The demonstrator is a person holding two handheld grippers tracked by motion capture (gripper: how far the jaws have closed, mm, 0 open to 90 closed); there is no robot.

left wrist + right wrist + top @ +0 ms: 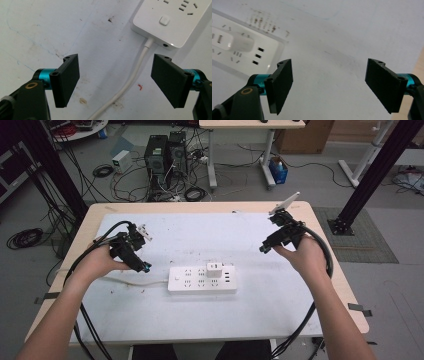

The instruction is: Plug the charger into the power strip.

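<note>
High view: a white power strip (pixel 202 279) with a white charger (pixel 215 268) plugged in is seen mid-table; left gripper (pixel 141 265) and right gripper (pixel 263 249), jaws open and empty, are held at either side.

Lighting is even and diffuse from above; the high view is moderately bright, with soft, short shadows under the white rectangular plastic power strip (pixel 202 279). The white table covering (pixel 210 315) reads slightly washed out. In the right gripper view the strip and the white cube-shaped charger plugged into it (pixel 239 43) are soft and glare-bleached. The left gripper view is sharper. Straight lines bend mildly toward the high view's edges.
</note>
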